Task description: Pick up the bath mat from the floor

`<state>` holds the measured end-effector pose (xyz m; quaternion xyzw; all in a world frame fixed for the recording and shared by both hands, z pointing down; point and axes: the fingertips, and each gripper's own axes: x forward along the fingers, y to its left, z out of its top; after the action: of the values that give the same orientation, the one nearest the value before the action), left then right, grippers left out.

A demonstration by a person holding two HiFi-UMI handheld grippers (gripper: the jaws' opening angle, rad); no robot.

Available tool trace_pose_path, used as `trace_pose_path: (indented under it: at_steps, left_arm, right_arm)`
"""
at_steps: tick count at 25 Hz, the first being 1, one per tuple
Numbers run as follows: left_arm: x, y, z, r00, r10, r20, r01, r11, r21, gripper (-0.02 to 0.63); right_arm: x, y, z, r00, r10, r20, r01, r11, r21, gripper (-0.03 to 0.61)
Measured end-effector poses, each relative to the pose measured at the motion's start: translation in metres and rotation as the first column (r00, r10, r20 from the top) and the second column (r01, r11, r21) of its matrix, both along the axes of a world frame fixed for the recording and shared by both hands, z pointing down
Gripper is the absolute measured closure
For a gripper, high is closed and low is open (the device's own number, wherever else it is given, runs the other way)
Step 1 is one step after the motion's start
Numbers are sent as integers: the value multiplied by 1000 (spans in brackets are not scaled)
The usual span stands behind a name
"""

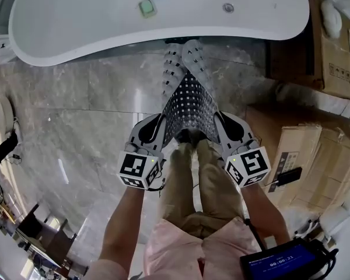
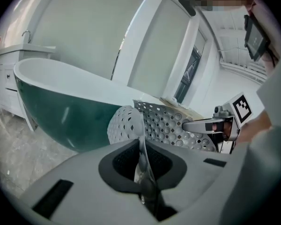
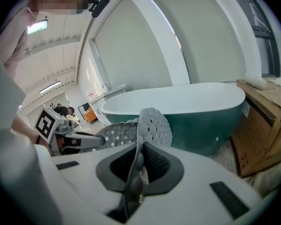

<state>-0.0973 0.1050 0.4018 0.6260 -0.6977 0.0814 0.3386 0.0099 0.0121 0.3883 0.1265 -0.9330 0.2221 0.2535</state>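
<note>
The bath mat (image 1: pixel 188 101) is grey rubber, full of small holes and suction cups. It hangs off the floor between my two grippers, its far end drooping toward the tub. My left gripper (image 1: pixel 161 126) is shut on the mat's near left corner, and my right gripper (image 1: pixel 217 123) is shut on the near right corner. In the left gripper view the mat (image 2: pixel 164 122) runs edge-on out of the jaws toward the right gripper (image 2: pixel 206 124). From the right gripper view the mat (image 3: pixel 152 123) folds over past the jaws, with the left gripper (image 3: pixel 79 139) beyond it.
A white freestanding bathtub (image 1: pixel 157 25) with a green outer shell (image 2: pixel 61 111) stands just ahead on the marble floor (image 1: pixel 81 127). Cardboard boxes (image 1: pixel 306 150) are stacked to the right. My legs (image 1: pixel 192 185) are straight below the grippers.
</note>
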Motion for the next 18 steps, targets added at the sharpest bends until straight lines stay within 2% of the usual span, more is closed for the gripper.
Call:
trace_pose_path:
  at_steps: [11, 18]
  left_arm:
    - [20, 13, -111, 1000, 7, 14, -7, 999, 43, 580]
    - [23, 20, -175, 999, 11, 42, -15, 995, 98, 580]
  right_arm:
    - [20, 10, -106, 1000, -3, 31, 3, 1000, 16, 551]
    - [26, 8, -169, 995, -41, 91, 38, 998, 40, 551]
